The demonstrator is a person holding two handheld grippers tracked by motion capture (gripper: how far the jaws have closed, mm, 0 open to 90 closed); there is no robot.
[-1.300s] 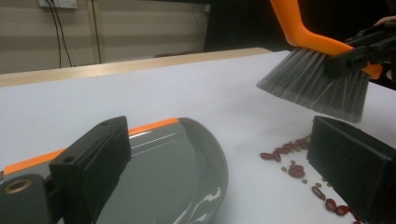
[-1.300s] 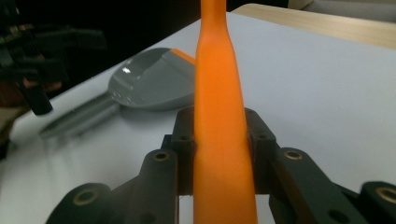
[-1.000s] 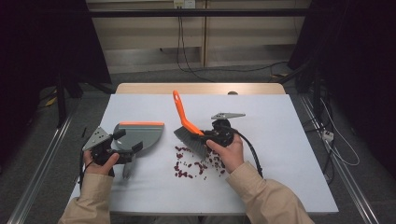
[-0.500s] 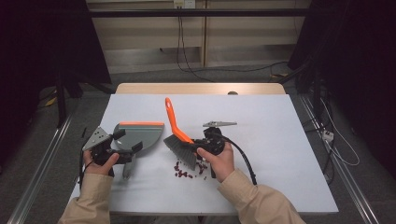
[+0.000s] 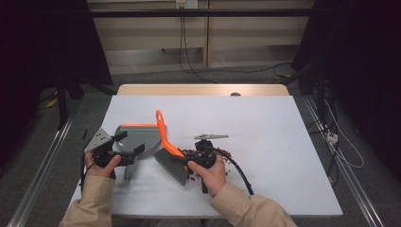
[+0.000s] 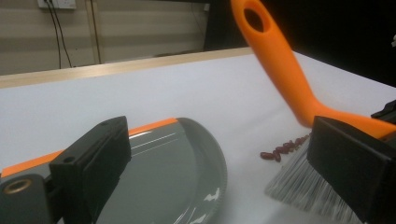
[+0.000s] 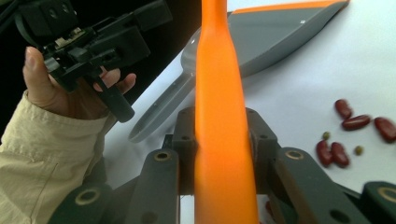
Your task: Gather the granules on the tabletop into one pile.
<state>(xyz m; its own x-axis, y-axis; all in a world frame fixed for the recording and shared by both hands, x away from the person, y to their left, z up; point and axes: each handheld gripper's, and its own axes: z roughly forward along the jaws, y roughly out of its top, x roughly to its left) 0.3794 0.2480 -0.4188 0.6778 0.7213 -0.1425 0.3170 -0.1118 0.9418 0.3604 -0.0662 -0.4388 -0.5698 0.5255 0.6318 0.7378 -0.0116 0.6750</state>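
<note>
Right gripper (image 5: 197, 158) clamped on smooth orange plastic brush (image 5: 166, 141) handle, left gripper (image 5: 124, 150) jaws wide, glossy grey dustpan (image 5: 142, 141), scattered red beans (image 7: 355, 122)

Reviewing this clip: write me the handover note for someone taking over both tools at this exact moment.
Right tool: shut on the orange-handled brush with grey bristles, bristles down on the white table.
Left tool: jaws apart in the left gripper view, at the handle end of the grey plastic dustpan with an orange edge strip; whether it grips the handle cannot be told.
Small dark red beans lie loose on the table beside the bristles, apart from the pan mouth.
Done: brush picked up, pan lying flat next to the brush. No beans visible in the pan.
Left: probably steady the pan and sweep the beans into it.
</note>
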